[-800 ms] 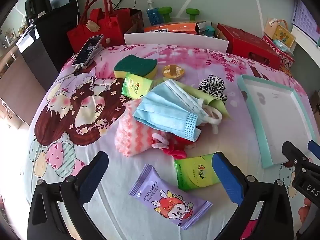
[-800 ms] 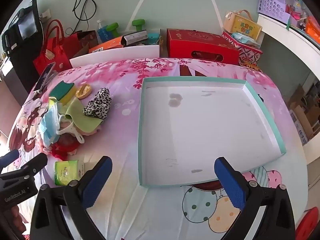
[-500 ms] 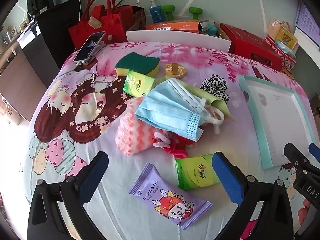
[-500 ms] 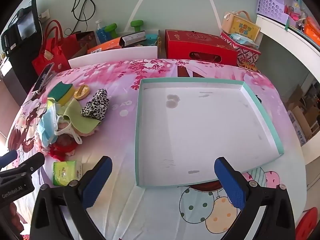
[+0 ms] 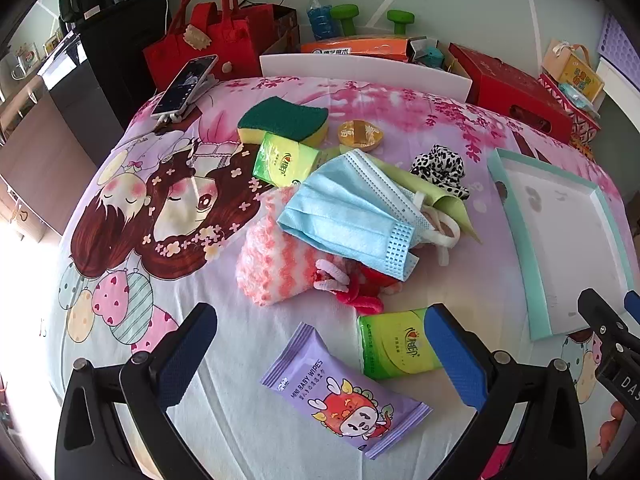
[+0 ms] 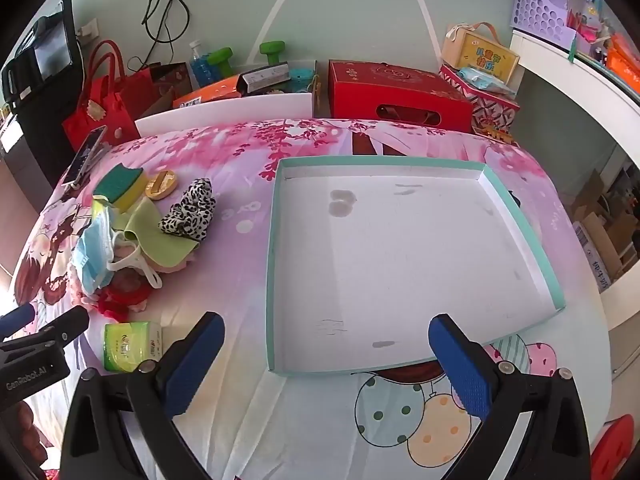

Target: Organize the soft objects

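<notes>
Wipes pack lay directly below my left gripper, between spread fingers, long axis slanting toward near right. My left was nearer pile: mask, pink sock, green tissue pack. My right gripper hung over tray near edge. Both jaws stood wide, held nothing, touched nothing.

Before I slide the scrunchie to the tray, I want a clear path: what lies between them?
Nothing: in the right wrist view only bare printed sheet separates the scrunchie from the tray.
</notes>
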Demonstrator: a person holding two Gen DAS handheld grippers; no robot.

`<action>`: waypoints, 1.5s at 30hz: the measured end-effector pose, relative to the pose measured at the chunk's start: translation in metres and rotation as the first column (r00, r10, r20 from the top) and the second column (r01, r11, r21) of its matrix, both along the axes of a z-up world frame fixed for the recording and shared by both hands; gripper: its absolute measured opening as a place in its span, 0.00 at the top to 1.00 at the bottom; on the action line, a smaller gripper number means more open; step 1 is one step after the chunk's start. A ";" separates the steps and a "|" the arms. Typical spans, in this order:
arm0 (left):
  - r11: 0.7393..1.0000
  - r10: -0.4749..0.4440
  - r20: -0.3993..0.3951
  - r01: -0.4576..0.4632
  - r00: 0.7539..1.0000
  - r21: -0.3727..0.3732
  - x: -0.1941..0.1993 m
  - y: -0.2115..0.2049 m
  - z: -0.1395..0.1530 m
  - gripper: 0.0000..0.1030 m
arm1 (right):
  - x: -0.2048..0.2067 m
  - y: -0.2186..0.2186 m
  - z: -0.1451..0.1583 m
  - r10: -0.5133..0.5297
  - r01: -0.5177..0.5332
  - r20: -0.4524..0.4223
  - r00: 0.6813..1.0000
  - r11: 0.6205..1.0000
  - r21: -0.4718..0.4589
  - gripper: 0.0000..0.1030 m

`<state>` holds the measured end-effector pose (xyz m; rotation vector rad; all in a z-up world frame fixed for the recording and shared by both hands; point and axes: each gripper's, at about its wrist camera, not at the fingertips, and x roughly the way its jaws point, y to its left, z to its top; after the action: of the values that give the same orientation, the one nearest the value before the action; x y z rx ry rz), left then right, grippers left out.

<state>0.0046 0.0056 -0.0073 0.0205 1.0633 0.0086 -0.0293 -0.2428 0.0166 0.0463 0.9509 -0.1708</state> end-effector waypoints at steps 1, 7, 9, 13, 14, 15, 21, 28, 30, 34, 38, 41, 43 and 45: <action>1.000 0.000 -0.001 0.000 1.000 0.001 0.000 0.000 0.000 0.00 | 0.000 0.001 0.000 -0.001 0.001 -0.001 1.000 1.000 0.000 0.00; 1.000 0.001 -0.005 -0.001 1.000 0.002 0.000 0.000 -0.001 0.00 | 0.000 0.000 0.000 -0.002 0.002 0.000 1.000 1.000 -0.001 0.00; 1.000 0.000 -0.005 0.000 1.000 0.001 0.000 0.000 -0.001 0.00 | 0.001 0.000 0.000 -0.002 0.002 0.000 1.000 1.000 -0.001 0.00; 1.000 -0.001 -0.008 0.001 1.000 0.003 0.000 0.000 -0.002 0.00 | 0.001 -0.001 0.000 -0.002 0.002 0.000 1.000 1.000 -0.001 0.00; 1.000 -0.002 -0.008 0.002 1.000 0.003 0.000 0.000 -0.002 0.00 | 0.001 0.000 0.000 -0.002 0.002 0.000 1.000 1.000 -0.001 0.00; 1.000 -0.002 -0.008 0.002 1.000 0.004 0.000 0.000 -0.002 0.00 | 0.001 -0.001 0.000 -0.002 0.002 0.000 1.000 1.000 -0.001 0.00; 1.000 -0.004 -0.013 0.004 1.000 0.007 0.001 -0.002 -0.002 0.00 | 0.001 0.000 -0.001 -0.003 0.003 0.000 1.000 1.000 -0.001 0.00; 1.000 -0.006 -0.019 0.006 1.000 0.007 0.002 -0.002 -0.002 0.00 | 0.001 0.000 -0.001 -0.004 0.004 0.000 1.000 1.000 -0.001 0.00; 1.000 -0.005 -0.019 0.006 1.000 0.008 0.002 -0.002 -0.002 0.00 | 0.001 0.000 -0.001 -0.005 0.005 0.000 1.000 1.000 -0.002 0.00; 1.000 -0.005 -0.019 0.005 1.000 0.007 0.002 -0.002 -0.002 0.00 | 0.001 0.000 -0.001 -0.005 0.005 0.000 1.000 1.000 -0.001 0.00; 1.000 -0.005 -0.019 0.005 1.000 0.007 0.002 -0.002 -0.002 0.00 | 0.001 0.000 -0.001 -0.006 0.006 0.000 1.000 1.000 -0.002 0.00; 1.000 -0.005 -0.019 0.005 1.000 0.008 0.002 -0.002 -0.002 0.00 | 0.001 -0.001 -0.001 -0.006 0.006 0.000 1.000 1.000 -0.002 0.00; 1.000 -0.005 -0.019 0.005 1.000 0.007 0.002 -0.002 -0.002 0.00 | 0.001 -0.001 -0.001 -0.005 0.005 0.000 1.000 1.000 -0.001 0.00; 1.000 -0.005 -0.020 0.005 1.000 0.008 0.002 -0.002 -0.002 0.00 | 0.001 -0.001 -0.001 -0.005 0.005 0.000 1.000 1.000 -0.002 0.00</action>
<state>0.0069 0.0036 -0.0096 0.0306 1.0828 0.0078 -0.0281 -0.2437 0.0160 0.0472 0.9506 -0.1764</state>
